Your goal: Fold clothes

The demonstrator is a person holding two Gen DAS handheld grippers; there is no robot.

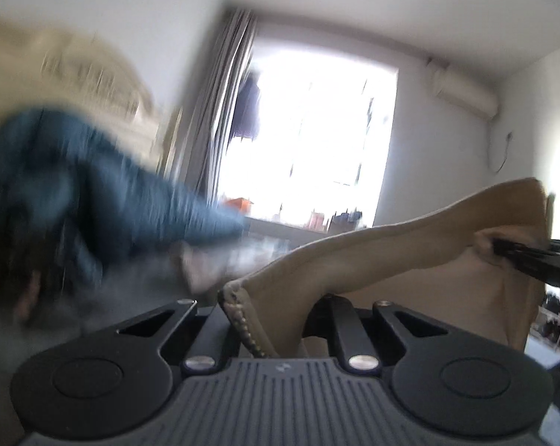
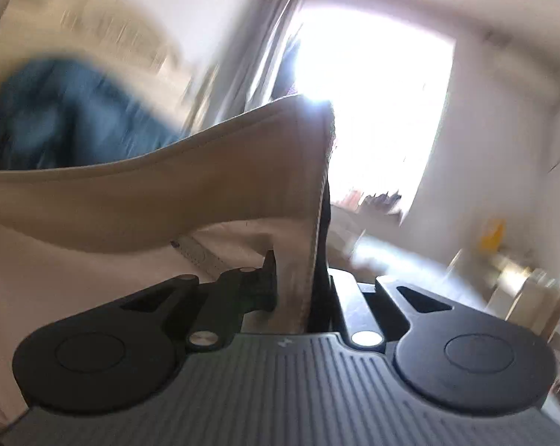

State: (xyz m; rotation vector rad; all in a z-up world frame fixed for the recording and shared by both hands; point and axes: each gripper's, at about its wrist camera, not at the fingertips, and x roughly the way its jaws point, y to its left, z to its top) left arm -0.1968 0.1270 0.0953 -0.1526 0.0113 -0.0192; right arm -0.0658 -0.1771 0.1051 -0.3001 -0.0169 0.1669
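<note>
Holding one tan garment [image 1: 410, 245] up between them, both claws are clamped on its cloth. The left gripper [image 1: 276, 319] has its jaws drawn narrow on a thick stitched hem that runs down between them. The right gripper [image 2: 298, 290] pinches another edge of the same garment, a seam standing upright in its nearly closed jaws. In the left view the right claw comes in from the right edge as a dark bar, with the cloth bunched at its tip.

The garment hangs in the air between the two grips, its top edge sagging in a shallow curve — not yet pulled taut. Holding it by two separate points along an edge makes sense as a way to let the cloth drop open and flatten under its own weight before a fold is laid; that is my reading, since no fold shows yet.

Behind it lies a blue garment [image 1: 75, 186], probably jeans, heaped and blurred on what looks like a bed, in front of a cream headboard [image 1: 75, 70]. A bright window [image 1: 309, 137] with a grey curtain [image 1: 220, 104] fills the far wall.

Both views are smeared, so fine detail — the garment's type, where its lower end rests — cannot be told.
</note>
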